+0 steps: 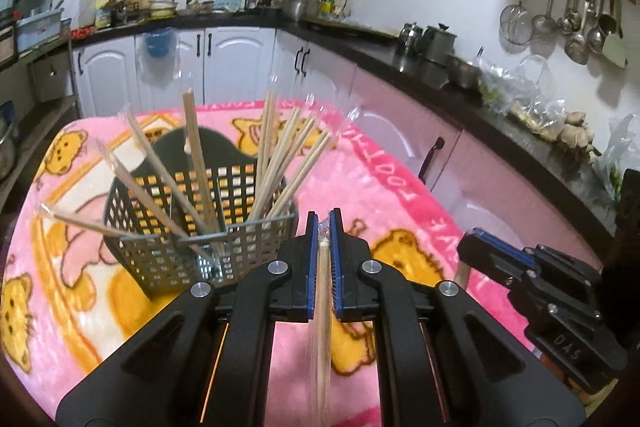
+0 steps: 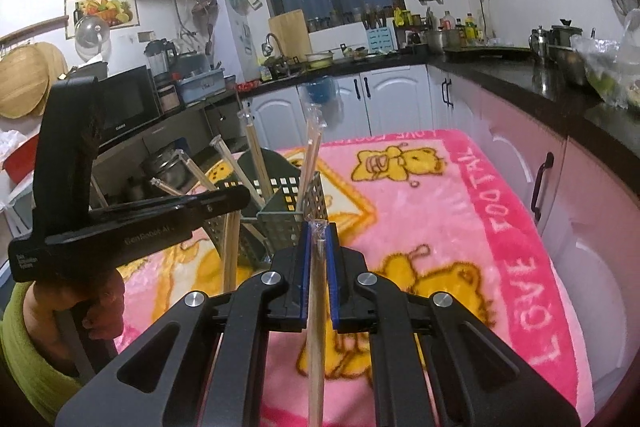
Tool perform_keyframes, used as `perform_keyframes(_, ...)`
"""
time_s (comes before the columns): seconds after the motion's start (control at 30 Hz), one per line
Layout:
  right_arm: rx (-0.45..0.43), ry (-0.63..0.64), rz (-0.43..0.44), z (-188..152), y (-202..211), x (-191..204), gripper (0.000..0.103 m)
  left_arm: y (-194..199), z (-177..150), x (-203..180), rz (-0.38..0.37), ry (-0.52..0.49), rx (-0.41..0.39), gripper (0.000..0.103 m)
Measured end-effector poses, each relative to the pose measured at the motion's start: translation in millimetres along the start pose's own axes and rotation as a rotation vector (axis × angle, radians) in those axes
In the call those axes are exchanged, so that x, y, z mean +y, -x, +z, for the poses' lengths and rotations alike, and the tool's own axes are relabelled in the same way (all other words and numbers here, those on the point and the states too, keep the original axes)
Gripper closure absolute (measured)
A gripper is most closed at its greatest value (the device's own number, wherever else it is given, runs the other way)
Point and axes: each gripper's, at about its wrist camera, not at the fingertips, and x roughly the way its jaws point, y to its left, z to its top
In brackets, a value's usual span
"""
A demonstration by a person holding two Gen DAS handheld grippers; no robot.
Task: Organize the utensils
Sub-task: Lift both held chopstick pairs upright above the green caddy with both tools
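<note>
A dark perforated utensil basket [image 1: 240, 239] stands on a pink bear-print blanket [image 1: 400, 195], holding several plastic-wrapped chopstick pairs [image 1: 280, 155] that fan upward. My left gripper [image 1: 324, 223] is shut on one wrapped chopstick pair [image 1: 323, 307], which runs back between the blue pads [image 1: 312, 267], just right of the basket. My right gripper [image 2: 319, 231] is shut on another wrapped chopstick pair [image 2: 314, 327], held above the blanket [image 2: 440, 227] near the basket [image 2: 288, 215]. The right gripper's body [image 1: 532, 275] shows at the right of the left wrist view.
A dark counter [image 1: 460, 83] with pots, bags and hanging ladles runs along the right. White cabinets [image 1: 224, 63] stand behind the table. In the right wrist view the left gripper's body [image 2: 120, 227] and a hand [image 2: 100, 307] in a green sleeve fill the left side.
</note>
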Motion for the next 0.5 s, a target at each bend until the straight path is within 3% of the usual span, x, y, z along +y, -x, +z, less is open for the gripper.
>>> perform_keyframes(0.5, -0.074, 0.042, -0.005, 28.1, 18.9, 12.3, 0.097, 20.7, 33.3, -13.9, -0.034, -0.031, -0.081, 0.100)
